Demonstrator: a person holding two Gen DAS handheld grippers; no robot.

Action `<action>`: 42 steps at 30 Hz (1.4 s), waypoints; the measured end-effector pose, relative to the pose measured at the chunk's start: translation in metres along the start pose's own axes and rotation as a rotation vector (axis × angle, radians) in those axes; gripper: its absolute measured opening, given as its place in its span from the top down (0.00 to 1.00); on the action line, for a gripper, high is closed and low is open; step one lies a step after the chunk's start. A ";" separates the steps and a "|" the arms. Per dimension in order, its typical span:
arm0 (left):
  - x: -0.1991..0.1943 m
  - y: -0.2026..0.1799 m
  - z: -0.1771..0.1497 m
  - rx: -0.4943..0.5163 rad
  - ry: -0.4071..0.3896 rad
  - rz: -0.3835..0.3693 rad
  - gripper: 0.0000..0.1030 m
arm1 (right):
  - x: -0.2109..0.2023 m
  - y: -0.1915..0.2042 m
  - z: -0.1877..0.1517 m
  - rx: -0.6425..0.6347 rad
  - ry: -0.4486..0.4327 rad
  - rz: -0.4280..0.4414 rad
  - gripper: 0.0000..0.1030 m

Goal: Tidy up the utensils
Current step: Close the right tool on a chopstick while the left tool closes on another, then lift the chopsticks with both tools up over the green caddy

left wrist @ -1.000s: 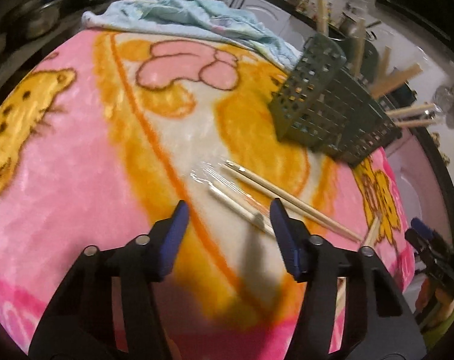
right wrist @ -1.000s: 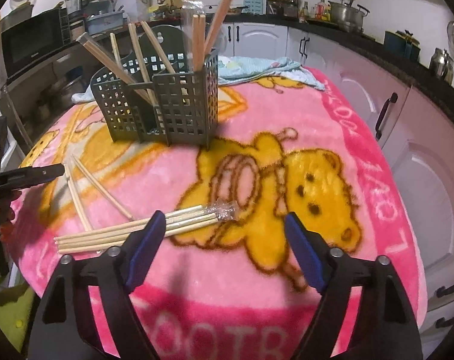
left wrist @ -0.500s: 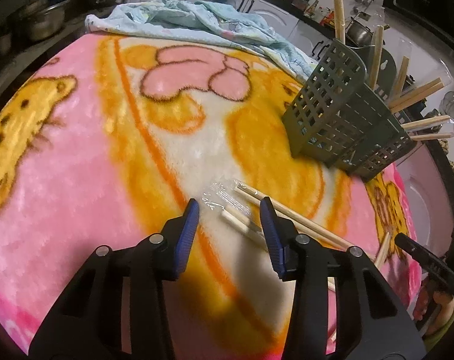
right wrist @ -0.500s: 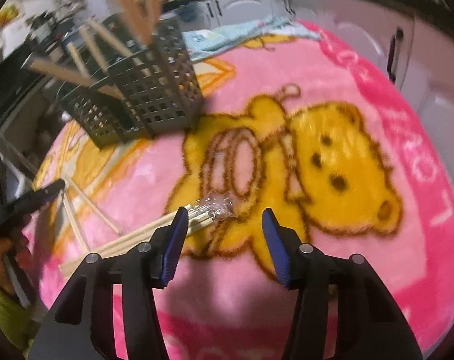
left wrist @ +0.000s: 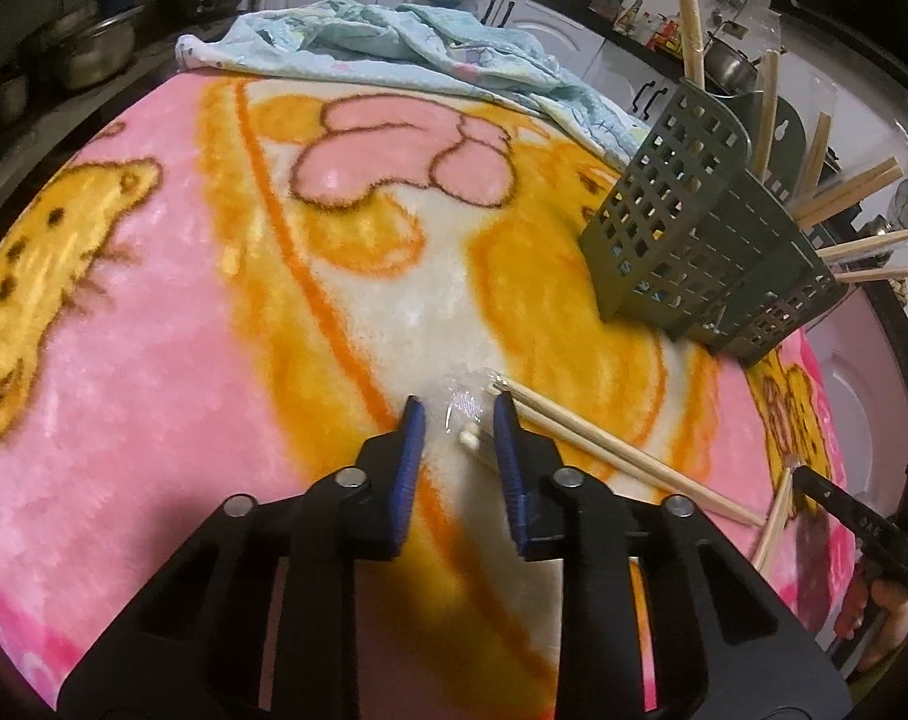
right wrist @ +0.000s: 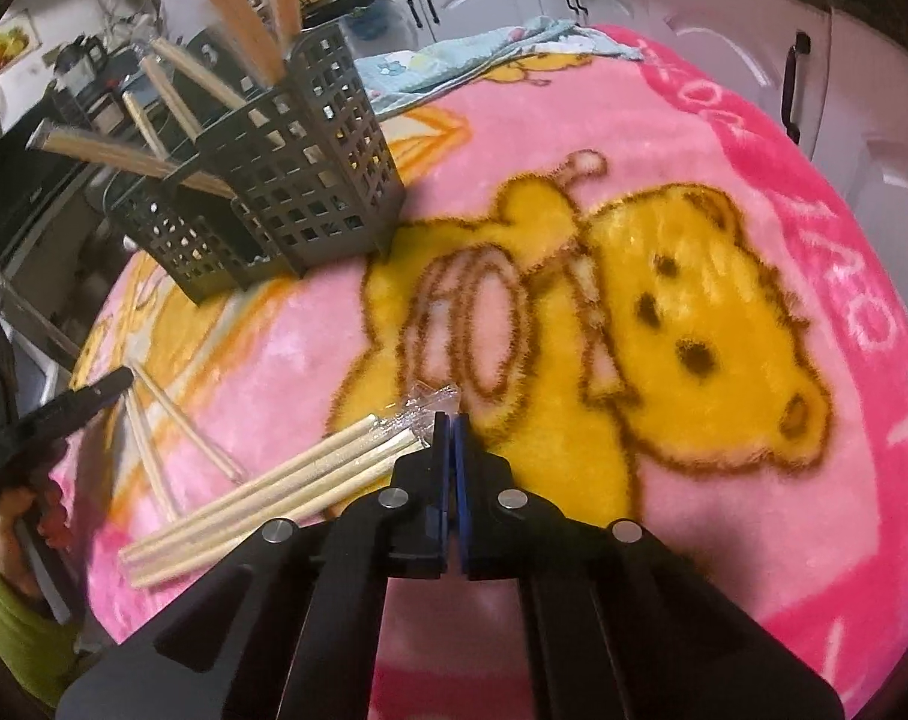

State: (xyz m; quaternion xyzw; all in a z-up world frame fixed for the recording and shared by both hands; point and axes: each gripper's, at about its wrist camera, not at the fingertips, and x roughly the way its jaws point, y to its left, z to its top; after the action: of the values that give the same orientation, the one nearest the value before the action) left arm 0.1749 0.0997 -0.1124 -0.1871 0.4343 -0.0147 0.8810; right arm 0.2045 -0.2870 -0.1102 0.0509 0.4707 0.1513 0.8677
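Note:
A grey slotted utensil holder (left wrist: pixel 706 252) with several wooden chopsticks in it stands on the pink blanket; it also shows in the right wrist view (right wrist: pixel 273 180). My left gripper (left wrist: pixel 454 414) is partly open around the plastic-wrapped end of a chopstick pair (left wrist: pixel 472 435), its jaws apart from it. Loose chopsticks (left wrist: pixel 604 444) lie to its right. My right gripper (right wrist: pixel 450 423) has its jaws together beside the plastic wrapper end of a wrapped chopstick bundle (right wrist: pixel 285 486); whether it pinches the wrapper is unclear.
A light blue cloth (left wrist: pixel 405 54) lies at the far edge of the blanket (left wrist: pixel 153 330). Kitchen cabinets (right wrist: pixel 844 90) line the right side. Each gripper shows in the other's view, the left gripper (right wrist: pixel 51 420) and the right gripper (left wrist: pixel 856 528).
Both grippers have narrowed and moved down toward the chopsticks. The right jaws have gone from wide open to together at the wrapper end. The left jaws have closed in around the wrapped pair.

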 end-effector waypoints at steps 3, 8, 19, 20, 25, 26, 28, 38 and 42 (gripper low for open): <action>-0.001 0.004 0.000 -0.008 0.000 -0.009 0.90 | -0.004 0.001 -0.002 -0.030 -0.011 -0.024 0.98; -0.004 0.010 0.001 -0.017 0.005 -0.039 0.97 | -0.012 0.001 -0.006 -0.069 -0.025 -0.055 0.99; -0.025 0.022 0.001 -0.044 -0.018 -0.081 0.99 | -0.051 0.021 -0.002 -0.171 -0.129 -0.071 0.99; -0.029 0.023 0.002 -0.047 -0.026 -0.085 0.99 | -0.054 0.024 -0.002 -0.180 -0.137 -0.069 0.99; -0.055 0.016 0.008 -0.032 -0.090 -0.120 0.99 | -0.072 0.040 0.004 -0.243 -0.191 -0.054 0.99; -0.063 0.011 0.010 -0.022 -0.111 -0.131 0.99 | -0.078 0.045 0.005 -0.256 -0.205 -0.049 0.99; -0.073 0.004 0.013 -0.006 -0.135 -0.142 1.00 | -0.082 0.050 0.008 -0.273 -0.217 -0.040 0.99; -0.111 -0.045 0.026 0.102 -0.222 -0.210 1.00 | -0.106 0.087 0.018 -0.376 -0.277 0.001 0.99; -0.118 -0.062 0.028 0.141 -0.233 -0.231 1.00 | -0.112 0.105 0.020 -0.418 -0.294 0.022 0.99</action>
State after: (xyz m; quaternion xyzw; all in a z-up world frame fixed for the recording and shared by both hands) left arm 0.1319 0.0736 0.0141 -0.1740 0.3027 -0.1244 0.9288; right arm 0.1413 -0.2215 0.0151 -0.1031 0.2976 0.2456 0.9168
